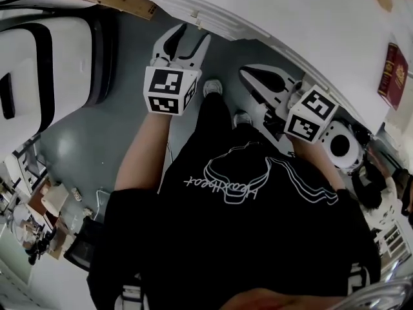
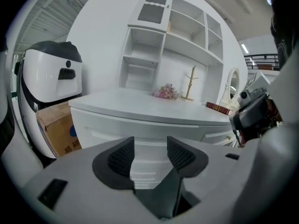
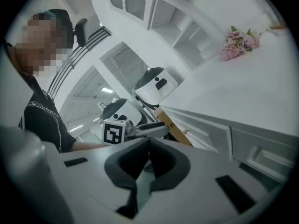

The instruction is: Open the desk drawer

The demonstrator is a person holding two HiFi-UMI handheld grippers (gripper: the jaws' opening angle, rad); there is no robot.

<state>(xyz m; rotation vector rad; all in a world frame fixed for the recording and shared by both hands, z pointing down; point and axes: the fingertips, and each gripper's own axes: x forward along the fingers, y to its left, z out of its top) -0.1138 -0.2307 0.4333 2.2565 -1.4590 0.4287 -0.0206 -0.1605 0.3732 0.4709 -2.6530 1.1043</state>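
**A:** Which way is the drawer (image 2: 107, 127) lying from the left tool (image 1: 191, 36)?

**B:** In the left gripper view it is sitting dead ahead at twelve o'clock, just under the lip of the tabletop (image 2: 135, 105). Its long axis is running from nine to three, square across the line the tool is pointing along. The pull seems to be a shallow recessed groove showing at about ten o'clock from the jaws.

**A:** And is that tool holding anything?

**B:** No. Its jaws are standing wide apart with only the white front showing between the ribbed black pads, and they are not touching it.

**A:** What is the right tool (image 1: 248, 75) doing?

**B:** Its jaws are meeting at the tips with nothing in them. In the head view it is pointing toward ten o'clock, along the desk rather than into it. So the left one is looking like the better placed of the two.

**A:** How is the surface looking?

**B:** The front is smooth, hard, painted white, flat-faced with crisp moulded edges, so it is probably going to feel slick. A pad is likely needing to hook into the groove rather than pinch the flat panel.

**A:** Is anything crowding it?

**B:** A cardboard box (image 2: 58, 129) is sitting on the floor at nine o'clock, beside the desk's end. Dried flowers (image 2: 166, 92) and a red book (image 2: 219, 107) are resting on top, well apart from the drawer.
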